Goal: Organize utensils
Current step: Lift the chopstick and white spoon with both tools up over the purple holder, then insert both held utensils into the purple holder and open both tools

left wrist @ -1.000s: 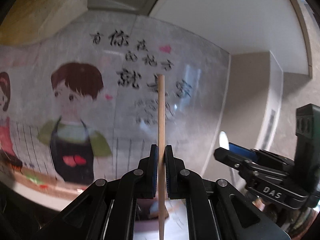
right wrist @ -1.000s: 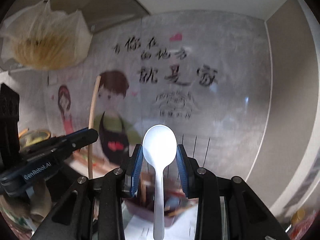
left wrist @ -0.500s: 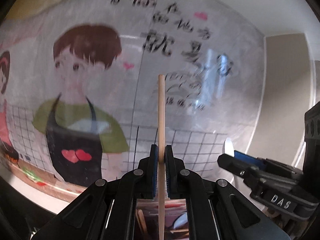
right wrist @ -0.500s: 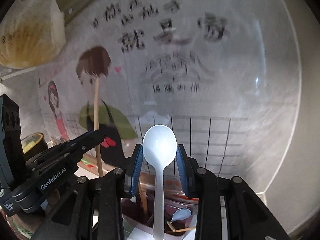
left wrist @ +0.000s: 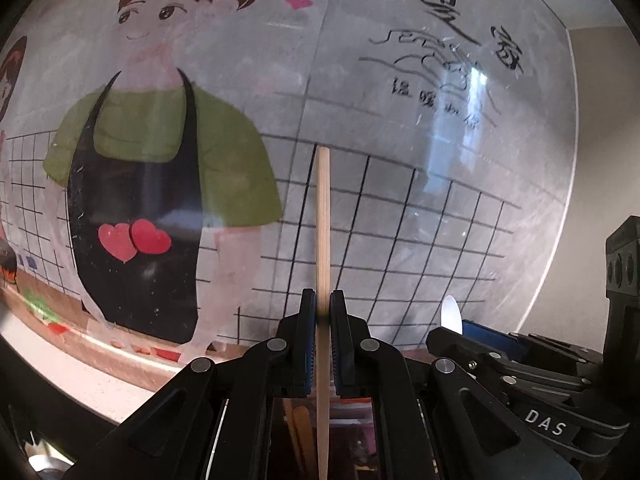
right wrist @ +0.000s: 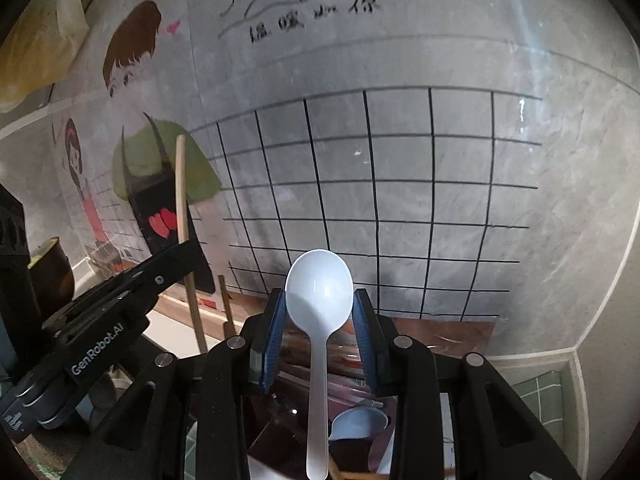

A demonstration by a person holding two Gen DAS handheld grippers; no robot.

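Note:
My left gripper (left wrist: 322, 308) is shut on a wooden chopstick (left wrist: 322, 240) that stands upright between its pads; the stick also shows in the right wrist view (right wrist: 182, 192). My right gripper (right wrist: 319, 300) is shut on a white plastic spoon (right wrist: 319, 292), bowl up, handle hanging down. The spoon's tip shows in the left wrist view (left wrist: 451, 312). Below the right gripper a dark container (right wrist: 280, 412) holds another white spoon (right wrist: 360, 422) and a wooden stick. Both grippers hover side by side, close to the wall.
A wall sticker with a cartoon boy (left wrist: 160, 160), black grid lines and writing fills the background. A white counter edge (left wrist: 80, 372) runs at lower left. A dark bowl (right wrist: 52, 272) sits far left. Green tiles (right wrist: 540, 396) show at lower right.
Both grippers have tilted downward and moved closer to the wall; the container below has come into view. Chopstick and spoon stay gripped.

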